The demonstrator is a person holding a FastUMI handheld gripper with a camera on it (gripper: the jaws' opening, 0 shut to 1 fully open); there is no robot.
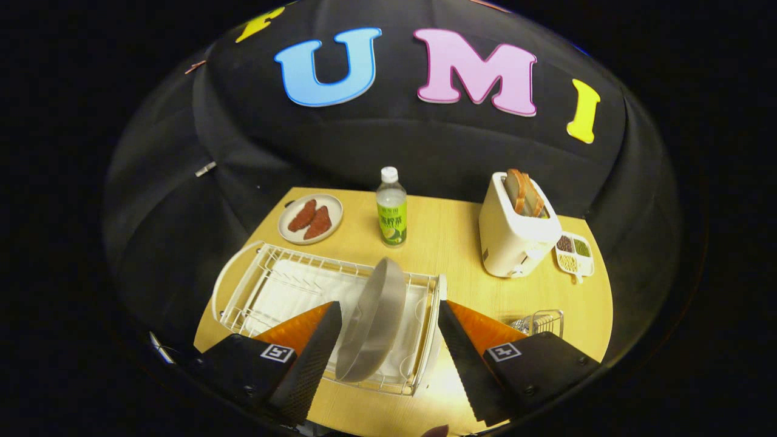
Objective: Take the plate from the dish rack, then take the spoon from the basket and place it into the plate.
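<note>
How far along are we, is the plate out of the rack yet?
Nothing done yet. The grey round plate stands on edge in the white wire dish rack, between the open gripper fingers, ungripped. Left: lift it out, then fetch the spoon from the wire basket.

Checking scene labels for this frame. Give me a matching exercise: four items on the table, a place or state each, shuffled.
Items:
1. plate
2. bottle
3. toaster
4. tool

Places or states:
A. holds bread slices in its slots
B. open, one finger on each side of the plate
C. stands on edge in the dish rack
D. upright beyond the rack

Pairs: 1-C, 2-D, 3-A, 4-B
</note>
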